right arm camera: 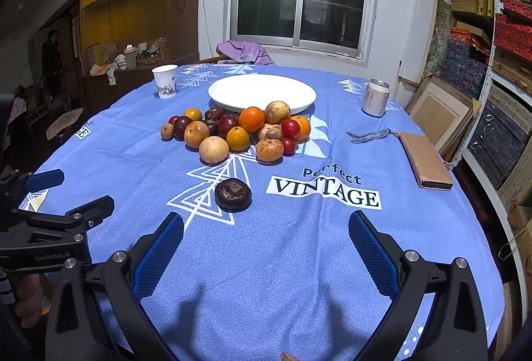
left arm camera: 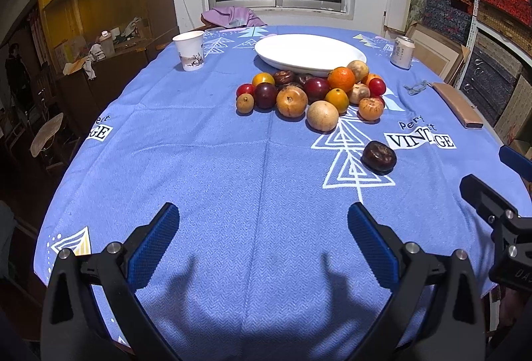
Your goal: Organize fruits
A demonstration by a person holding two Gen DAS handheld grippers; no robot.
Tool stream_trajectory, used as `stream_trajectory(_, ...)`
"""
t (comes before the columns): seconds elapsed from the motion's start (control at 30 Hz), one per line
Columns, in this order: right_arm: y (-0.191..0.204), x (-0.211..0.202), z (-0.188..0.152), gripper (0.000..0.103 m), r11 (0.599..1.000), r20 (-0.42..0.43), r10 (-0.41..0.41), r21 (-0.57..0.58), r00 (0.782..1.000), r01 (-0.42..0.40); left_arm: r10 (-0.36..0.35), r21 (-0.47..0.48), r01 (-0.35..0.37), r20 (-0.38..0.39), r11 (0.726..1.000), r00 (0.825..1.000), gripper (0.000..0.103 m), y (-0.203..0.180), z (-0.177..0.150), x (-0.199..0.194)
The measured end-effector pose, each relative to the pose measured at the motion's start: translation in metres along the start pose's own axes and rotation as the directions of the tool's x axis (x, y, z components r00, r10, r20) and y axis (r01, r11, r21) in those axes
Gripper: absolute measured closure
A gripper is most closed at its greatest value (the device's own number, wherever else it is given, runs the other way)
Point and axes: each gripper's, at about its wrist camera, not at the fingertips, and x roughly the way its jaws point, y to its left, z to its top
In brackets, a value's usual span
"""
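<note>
Your left gripper (left arm camera: 262, 234) is wide open over the blue tablecloth (left arm camera: 232, 161), holding nothing. Your right gripper (right arm camera: 266, 244) is wide open too, with nothing in it. Just past your right gripper, one dark brown fruit (right arm camera: 232, 193) sits alone on the cloth. Farther on is the pile of fruits (right arm camera: 239, 131), orange, red, purple and tan, all bunched together. The pile touches the near edge of the big white plate (right arm camera: 262, 91). A paper cup (right arm camera: 165, 81) stands far left. A can (right arm camera: 375, 97) stands far right, with a tan wallet (right arm camera: 425, 159) nearer on that side.
</note>
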Motion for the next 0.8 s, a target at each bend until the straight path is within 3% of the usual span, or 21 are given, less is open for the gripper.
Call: stream_trajectory(0.8,-0.0024,0.0022,0.0002,0.003,1.000,-0.006,0.001,0.015,1.000,-0.001,0.001,-0.002,-0.001,-0.018,1.000,1.000,0.004,0.0004,-0.0010,0.0057)
